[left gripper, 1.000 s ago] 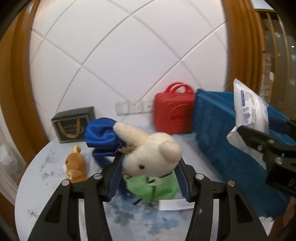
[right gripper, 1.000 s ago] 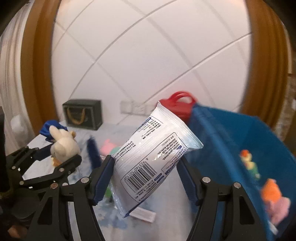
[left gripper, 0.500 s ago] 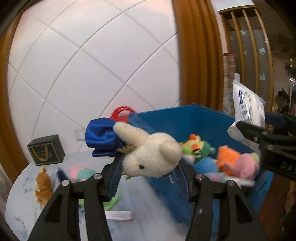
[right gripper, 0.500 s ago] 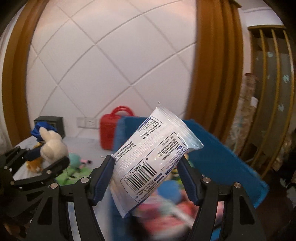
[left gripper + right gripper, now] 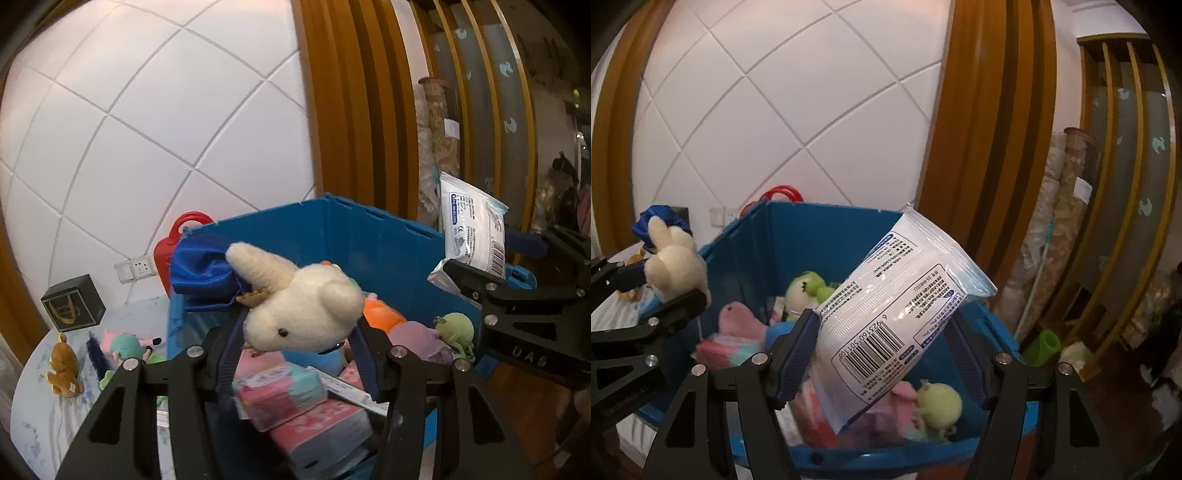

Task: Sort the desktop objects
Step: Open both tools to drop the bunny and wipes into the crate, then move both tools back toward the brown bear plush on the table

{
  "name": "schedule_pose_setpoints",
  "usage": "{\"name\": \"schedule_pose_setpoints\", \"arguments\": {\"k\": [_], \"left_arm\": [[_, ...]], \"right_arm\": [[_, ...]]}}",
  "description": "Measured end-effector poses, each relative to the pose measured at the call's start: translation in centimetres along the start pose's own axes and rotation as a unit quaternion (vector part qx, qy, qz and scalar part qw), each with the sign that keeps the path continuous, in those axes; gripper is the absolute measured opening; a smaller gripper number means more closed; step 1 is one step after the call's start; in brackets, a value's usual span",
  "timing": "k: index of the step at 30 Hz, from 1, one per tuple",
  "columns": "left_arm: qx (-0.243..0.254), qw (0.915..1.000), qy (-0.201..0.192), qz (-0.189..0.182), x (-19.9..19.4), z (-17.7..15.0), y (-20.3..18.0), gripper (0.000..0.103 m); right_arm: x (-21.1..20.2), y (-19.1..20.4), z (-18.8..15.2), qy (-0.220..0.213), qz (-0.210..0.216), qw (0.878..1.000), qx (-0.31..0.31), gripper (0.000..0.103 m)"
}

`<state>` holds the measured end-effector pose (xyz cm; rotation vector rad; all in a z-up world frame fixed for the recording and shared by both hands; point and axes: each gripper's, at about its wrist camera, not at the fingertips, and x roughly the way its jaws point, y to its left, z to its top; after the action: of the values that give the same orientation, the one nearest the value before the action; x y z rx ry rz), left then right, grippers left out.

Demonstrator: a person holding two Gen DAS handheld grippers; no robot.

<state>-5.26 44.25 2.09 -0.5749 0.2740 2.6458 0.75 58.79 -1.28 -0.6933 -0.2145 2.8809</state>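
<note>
The left gripper (image 5: 299,350) is gripping a cream plush (image 5: 299,317) between its blue pads, the jaws standing partly apart around the toy's body. The plush is wearing a blue satin bow (image 5: 201,273), and it is hanging above the near edge of the blue bin (image 5: 369,236), over the pink packs (image 5: 280,391) lying inside. The right gripper (image 5: 882,354) is clamping a white packet (image 5: 897,314) with a barcode, its jaws also held part-way open by the packet's width; the packet is tilting up and to the right, and it is sitting over the inside of the bin (image 5: 768,236). In the left view the same packet (image 5: 474,229) is showing at the right, above the bin's far corner, with the right gripper's black frame below it. Inside the bin a green plush (image 5: 807,286), a pink plush (image 5: 738,317) and a pale green round toy (image 5: 938,404) are lying among soft packs. Behind the bin a red case (image 5: 184,229) is standing against the white tiled wall. On the table (image 5: 44,417) to the left a brown bear (image 5: 64,369) is lying, with a pink and teal toy (image 5: 125,343) near it and a black box (image 5: 74,302) standing further back by the wall. The table and the bin are sitting side by side, though whether they are touching is unclear.
</note>
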Motion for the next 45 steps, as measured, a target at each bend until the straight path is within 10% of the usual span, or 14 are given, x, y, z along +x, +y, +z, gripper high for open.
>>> {"name": "schedule_pose_setpoints", "arguments": {"k": [7, 12, 15, 29, 45], "left_arm": [[0.006, 0.9998, 0.016, 0.009, 1.4, 0.1, -2.4, 0.054], [0.011, 0.9995, 0.018, 0.025, 1.5, -0.1, -2.5, 0.084], [0.009, 0.9994, 0.018, 0.028, 1.3, -0.2, -2.1, 0.084], [-0.021, 0.9985, 0.005, 0.050, -1.8, -1.1, 1.5, 0.088], [-0.099, 0.9826, -0.006, 0.157, -6.4, -7.2, 23.7, 0.092]], "right_arm": [[1.6, -1.6, -0.8, 0.011, 0.003, 1.000, -0.010, 0.070], [2.4, -2.2, -1.0, 0.016, 0.003, 1.000, -0.009, 0.078], [2.3, -2.5, -1.0, 0.012, -0.004, 1.000, -0.008, 0.102], [-0.2, -1.7, -0.5, -0.001, 0.015, 1.000, -0.001, 0.103], [-2.6, 17.7, 5.0, -0.069, 0.125, 0.989, -0.038, 0.103]]}}
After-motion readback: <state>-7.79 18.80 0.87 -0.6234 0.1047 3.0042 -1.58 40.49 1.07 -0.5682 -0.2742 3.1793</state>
